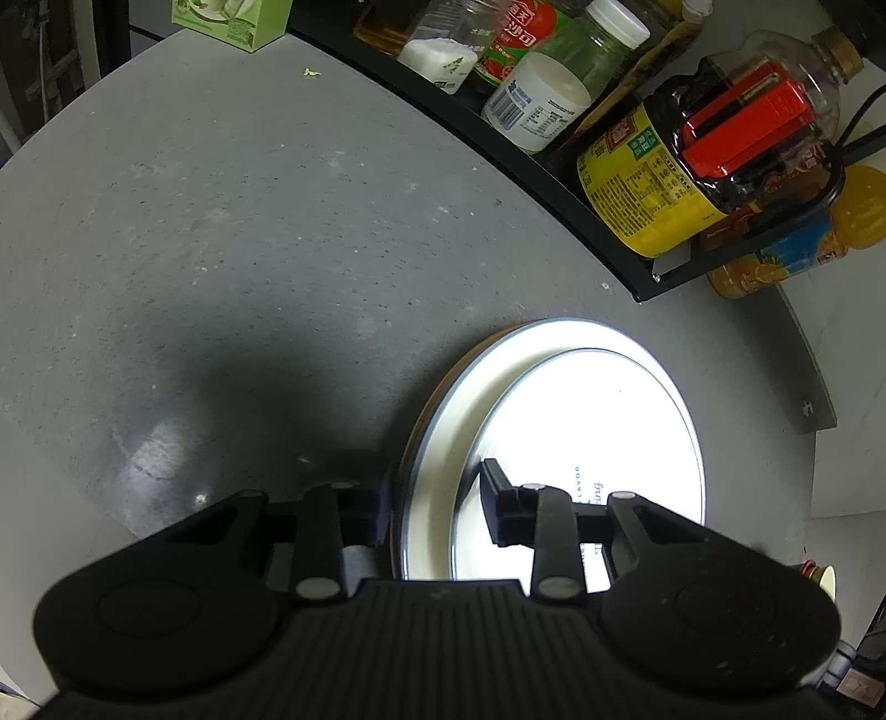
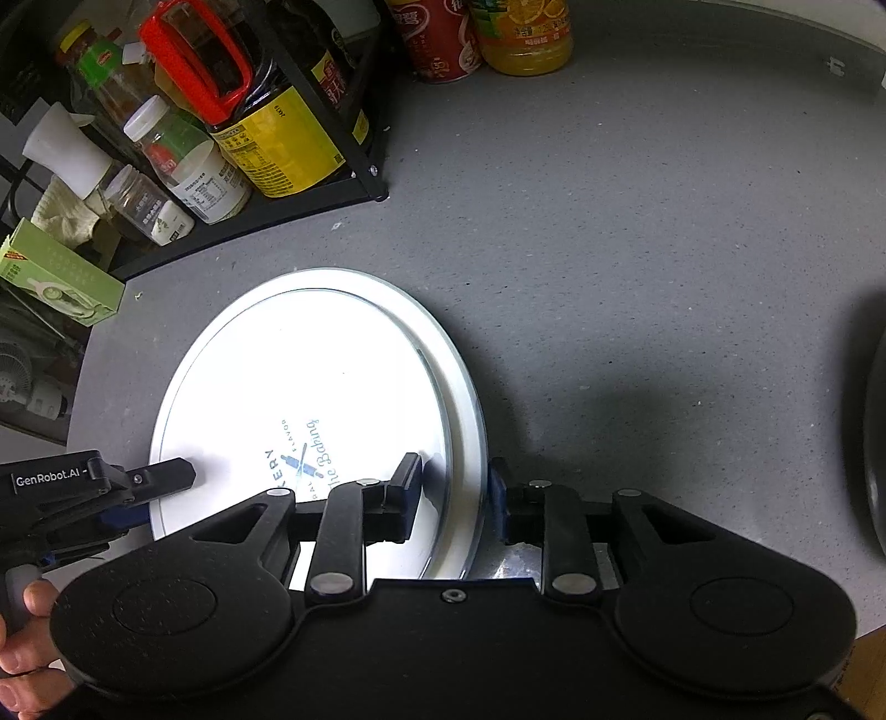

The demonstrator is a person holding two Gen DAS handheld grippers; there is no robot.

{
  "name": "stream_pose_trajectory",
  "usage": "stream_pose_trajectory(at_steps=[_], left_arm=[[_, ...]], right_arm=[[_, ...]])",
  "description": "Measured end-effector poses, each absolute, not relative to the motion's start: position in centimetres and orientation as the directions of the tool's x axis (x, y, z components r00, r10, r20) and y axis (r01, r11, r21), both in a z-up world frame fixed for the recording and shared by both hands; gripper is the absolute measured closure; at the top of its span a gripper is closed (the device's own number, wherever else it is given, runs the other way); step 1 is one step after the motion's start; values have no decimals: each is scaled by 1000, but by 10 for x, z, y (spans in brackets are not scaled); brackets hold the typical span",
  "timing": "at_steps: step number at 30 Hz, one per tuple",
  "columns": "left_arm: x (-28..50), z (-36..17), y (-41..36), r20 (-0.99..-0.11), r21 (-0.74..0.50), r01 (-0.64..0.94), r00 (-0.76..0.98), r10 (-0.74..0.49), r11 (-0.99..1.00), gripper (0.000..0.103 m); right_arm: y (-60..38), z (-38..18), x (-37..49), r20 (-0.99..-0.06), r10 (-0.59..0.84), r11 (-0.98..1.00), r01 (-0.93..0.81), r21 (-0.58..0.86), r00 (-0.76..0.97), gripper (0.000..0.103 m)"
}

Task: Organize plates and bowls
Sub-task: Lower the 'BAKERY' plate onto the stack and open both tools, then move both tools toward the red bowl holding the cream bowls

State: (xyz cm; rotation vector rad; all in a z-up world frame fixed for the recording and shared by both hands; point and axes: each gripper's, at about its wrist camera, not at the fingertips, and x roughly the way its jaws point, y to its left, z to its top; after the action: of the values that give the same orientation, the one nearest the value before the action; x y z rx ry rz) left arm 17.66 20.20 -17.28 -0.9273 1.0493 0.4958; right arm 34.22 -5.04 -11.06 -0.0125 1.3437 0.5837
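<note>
Nearest the lens, the black right hand-held gripper [image 2: 451, 498] tilts steeply down at the grey speckled worktop [image 2: 637, 221], jaws straddling the right rim of the round white plate with blue rim line and blue bakery print [image 2: 310, 376]. One finger sits over the plate's face, the other outside the edge; a gap shows on both sides, so the jaws are released, not pinching.

The black left hand-held gripper [image 1: 432, 515] also angles steeply down, straddling the plate's [image 1: 587, 421] opposite rim. Its right finger [image 1: 501, 507] lies over the plate face, its left one outside the edge. Can't tell if the pads actually press the rim. In the right wrist view this gripper [image 2: 160, 479] enters from the left, a person's hand [image 2: 22, 637] holding its handle.

The plate lies flat on the worktop, face up, between both grippers. A second rim line shows under it in the left wrist view; whether that is another plate, can't tell. It is round, so no long axis; the print reads sideways in both views.

The black metal rack [image 2: 310, 205] behind the plate holds a dark sauce bottle with yellow label and red handle [image 2: 266, 127], a white-labelled jar [image 2: 205, 177] and a small clear spice jar [image 2: 149, 207]. An orange juice bottle [image 2: 526, 33] and a red can [image 2: 443, 44] stand on the worktop beside the rack. A green carton [image 2: 61, 277] lies at the left.
</note>
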Motion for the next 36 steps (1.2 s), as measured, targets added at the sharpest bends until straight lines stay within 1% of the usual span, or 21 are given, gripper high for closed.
stream_pose_trajectory(at_steps=[5, 7, 9, 11, 13, 15, 16, 18, 19, 20, 21, 24, 26, 36], left_arm=[[177, -174, 204, -893, -411, -736, 444, -75, 538, 73], [179, -173, 203, -899, -395, -734, 432, -68, 553, 72], [186, -170, 201, -920, -345, -736, 389, -54, 583, 68], [192, -167, 198, -933, -313, -735, 356, -50, 601, 66], [195, -161, 195, -934, -305, -729, 355, -44, 613, 58], [200, -153, 190, -936, -285, -724, 351, -21, 628, 44], [202, -149, 188, -936, -277, -719, 352, -9, 638, 42], [207, -140, 181, -932, -270, -703, 363, 5, 658, 30], [210, -136, 178, -930, -270, -695, 368, 8, 667, 27], [213, -131, 175, -927, -272, -684, 375, 7, 676, 24], [215, -127, 171, -924, -276, -673, 383, 4, 686, 23], [223, -115, 157, -913, -293, -639, 407, -11, 711, 18], [227, -108, 148, -908, -306, -620, 418, -26, 722, 17], [252, -82, 113, -882, -343, -525, 465, -76, 778, 15]], right_arm=[[-52, -111, 343, -916, 388, 864, -387, 323, 103, 75], [-54, -108, 342, -915, 389, 865, -386, 322, 109, 74], [-57, -101, 340, -909, 399, 864, -381, 329, 118, 68], [-62, -92, 338, -901, 410, 862, -383, 332, 140, 50], [-67, -81, 337, -896, 412, 862, -391, 324, 166, 43], [-73, -71, 336, -889, 418, 861, -395, 320, 189, 40], [-77, -66, 336, -884, 421, 861, -396, 320, 202, 37], [-86, -55, 335, -871, 433, 861, -394, 323, 232, 27], [-91, -51, 334, -866, 436, 862, -389, 324, 246, 20], [-96, -46, 334, -859, 440, 864, -384, 326, 261, 16], [-101, -42, 333, -854, 443, 866, -377, 329, 273, 14], [-116, -33, 333, -844, 446, 871, -360, 334, 297, 11], [-125, -27, 333, -837, 449, 872, -357, 334, 314, 8], [-170, 0, 348, -792, 430, 899, -280, 336, 433, 7]])
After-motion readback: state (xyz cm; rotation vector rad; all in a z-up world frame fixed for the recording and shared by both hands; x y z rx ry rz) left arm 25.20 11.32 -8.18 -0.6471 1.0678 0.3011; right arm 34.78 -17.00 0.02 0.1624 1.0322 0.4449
